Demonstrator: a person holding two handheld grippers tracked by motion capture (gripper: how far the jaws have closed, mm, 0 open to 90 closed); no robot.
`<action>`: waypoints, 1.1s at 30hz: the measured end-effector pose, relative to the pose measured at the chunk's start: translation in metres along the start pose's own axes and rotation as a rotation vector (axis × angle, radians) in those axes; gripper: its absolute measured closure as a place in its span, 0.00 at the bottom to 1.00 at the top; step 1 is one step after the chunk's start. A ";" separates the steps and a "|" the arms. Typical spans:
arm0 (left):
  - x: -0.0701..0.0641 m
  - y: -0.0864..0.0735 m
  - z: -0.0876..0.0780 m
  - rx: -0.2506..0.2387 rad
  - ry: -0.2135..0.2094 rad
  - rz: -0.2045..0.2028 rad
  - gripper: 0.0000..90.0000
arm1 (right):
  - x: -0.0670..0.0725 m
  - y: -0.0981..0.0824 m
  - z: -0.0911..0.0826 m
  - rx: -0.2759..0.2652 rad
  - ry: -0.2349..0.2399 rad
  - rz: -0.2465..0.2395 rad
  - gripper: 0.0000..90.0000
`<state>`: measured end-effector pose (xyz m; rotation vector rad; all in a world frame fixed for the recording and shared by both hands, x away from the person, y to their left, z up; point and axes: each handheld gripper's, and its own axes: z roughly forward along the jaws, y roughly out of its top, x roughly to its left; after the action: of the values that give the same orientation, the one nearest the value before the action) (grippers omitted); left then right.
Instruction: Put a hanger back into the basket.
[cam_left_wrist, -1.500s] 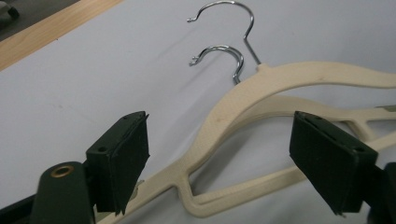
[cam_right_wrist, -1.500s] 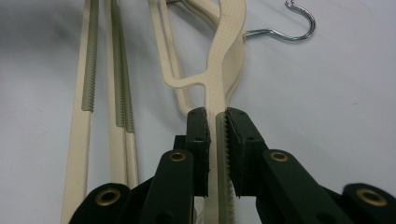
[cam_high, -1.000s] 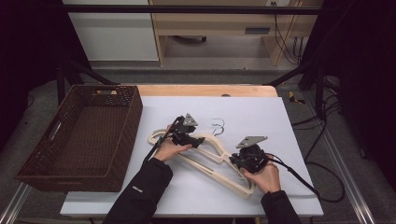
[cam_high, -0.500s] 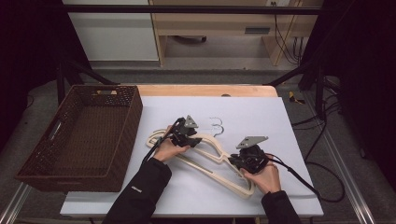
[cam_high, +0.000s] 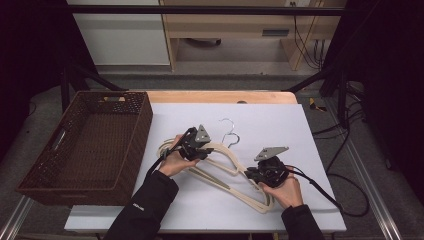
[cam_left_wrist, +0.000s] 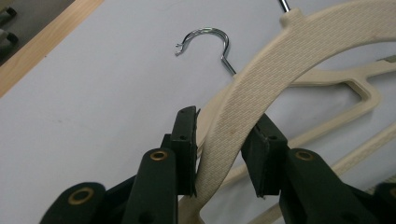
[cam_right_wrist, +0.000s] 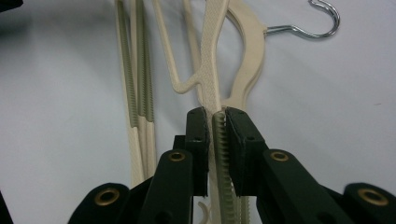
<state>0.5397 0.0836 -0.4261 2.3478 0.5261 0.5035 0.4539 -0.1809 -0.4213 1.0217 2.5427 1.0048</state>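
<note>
High view showed a pile of cream hangers (cam_high: 227, 172) lying at the centre of the white table top (cam_high: 300, 130), their wire hooks (cam_high: 229, 131) pointing toward the upper part of the frame. The top hanger (cam_left_wrist: 261, 88) of the pile ran from the left gripper (cam_high: 196, 146), just left of centre, down to the right gripper (cam_high: 256, 175), right of centre and lower in the frame.

In the left gripper view, the textured arm of that hanger crossed diagonally between the two black jaws at the bottom centre. The jaws had just been closing on it; the left pad touched the arm's edge, and the right pad sat against its far side, so the grip looked taken. A chrome hook (cam_left_wrist: 208, 44) stood in the upper middle of that frame.

In the right gripper view, the jaws were clenched on the ribbed edge of the hanger at the lower centre, pads pressed on both sides. More hangers (cam_right_wrist: 137, 79) lay to the upper left there, and a second hook (cam_right_wrist: 313, 25) at the upper right.

A brown wicker basket (cam_high: 125, 145) sat at the left of the high view, just beside the pile.
</note>
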 end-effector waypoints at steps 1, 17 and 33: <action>-0.001 0.000 -0.002 0.003 0.002 0.004 0.74 | 0.000 0.000 0.000 -0.009 -0.001 0.003 0.88; -0.023 -0.006 -0.022 -0.027 0.045 0.099 0.82 | 0.001 0.004 -0.007 -0.107 0.060 0.025 0.66; -0.041 -0.002 -0.033 -0.032 -0.008 0.147 0.84 | 0.003 0.031 0.019 -0.154 0.053 -0.010 0.67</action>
<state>0.4887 0.0818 -0.4127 2.3673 0.3409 0.5647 0.4765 -0.1531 -0.4143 0.9517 2.4632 1.2191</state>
